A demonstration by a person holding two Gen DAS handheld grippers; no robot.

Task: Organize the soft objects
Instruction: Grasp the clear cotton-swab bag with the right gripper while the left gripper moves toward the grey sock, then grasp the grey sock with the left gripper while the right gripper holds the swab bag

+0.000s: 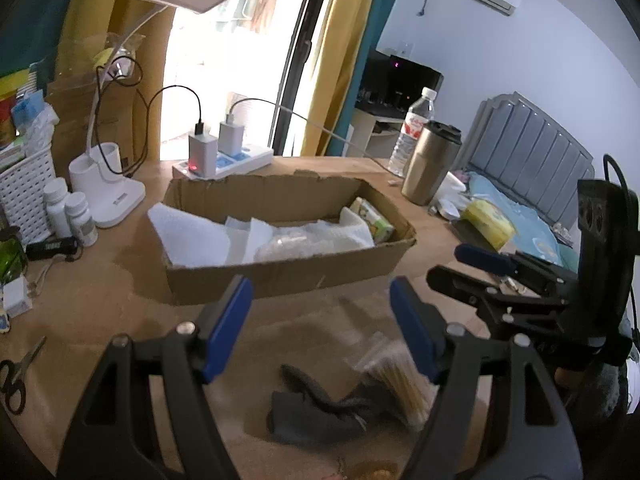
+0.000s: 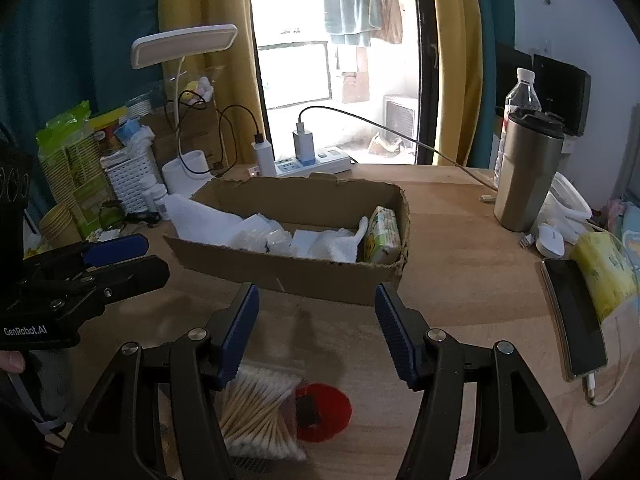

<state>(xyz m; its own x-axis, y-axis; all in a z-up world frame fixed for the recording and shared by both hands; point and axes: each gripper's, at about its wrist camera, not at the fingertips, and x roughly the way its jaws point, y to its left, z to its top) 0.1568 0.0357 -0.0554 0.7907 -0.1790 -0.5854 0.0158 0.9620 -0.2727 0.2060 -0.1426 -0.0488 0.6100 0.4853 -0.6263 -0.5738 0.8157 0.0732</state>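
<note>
A shallow cardboard box (image 1: 288, 276) (image 2: 304, 276) sits mid-table, holding white cloths (image 1: 192, 240) (image 2: 200, 216), plastic wrap and a tissue pack (image 1: 374, 220) (image 2: 382, 236). My left gripper (image 1: 320, 320) is open and empty, above a grey cloth (image 1: 312, 412) and a bag of cotton swabs (image 1: 404, 380). My right gripper (image 2: 316, 328) is open and empty, above the cotton swabs (image 2: 260, 412) and a red lid (image 2: 324, 412). The right gripper shows in the left wrist view (image 1: 480, 268); the left gripper shows in the right wrist view (image 2: 120, 256).
A power strip (image 1: 232, 160) (image 2: 316, 164), desk lamp (image 1: 108, 192), steel tumbler (image 1: 430, 164) (image 2: 528, 172) and water bottle (image 2: 518, 104) stand behind the box. Pill bottles (image 1: 68, 212) and scissors (image 1: 18, 372) lie left. A phone (image 2: 576, 316) and yellow tissue pack (image 2: 604, 276) lie right.
</note>
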